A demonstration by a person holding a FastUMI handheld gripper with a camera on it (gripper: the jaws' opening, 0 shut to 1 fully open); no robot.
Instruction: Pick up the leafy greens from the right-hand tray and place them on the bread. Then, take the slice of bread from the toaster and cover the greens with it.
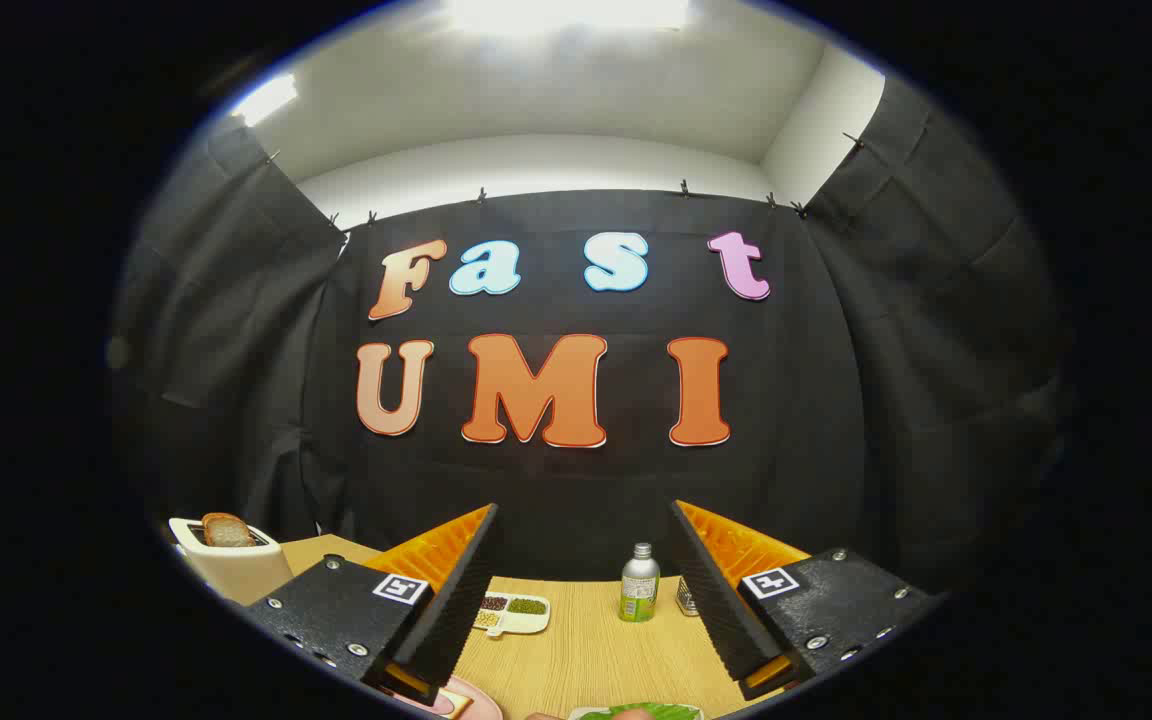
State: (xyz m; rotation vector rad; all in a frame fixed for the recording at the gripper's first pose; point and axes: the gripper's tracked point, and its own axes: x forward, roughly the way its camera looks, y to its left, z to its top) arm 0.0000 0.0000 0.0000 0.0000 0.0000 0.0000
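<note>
Gripper [584, 560] hovering above wooden table [586, 650], fingers [451, 600] spreading wide, gripping nothing. Leafy greens [651, 712] lying low between fingers, barely showing. Toaster [226, 565] sitting far left beyond left finger, bread slice [227, 530] standing up in slot. Divided dish [511, 612] and small bottle [640, 585] resting ahead between fingers. Pink plate [466, 700] peeking beside left fingertip.

Gripper-mounted fisheye looks level along its fingers [583, 600] — table [586, 650] low, booth wall beyond.
</note>
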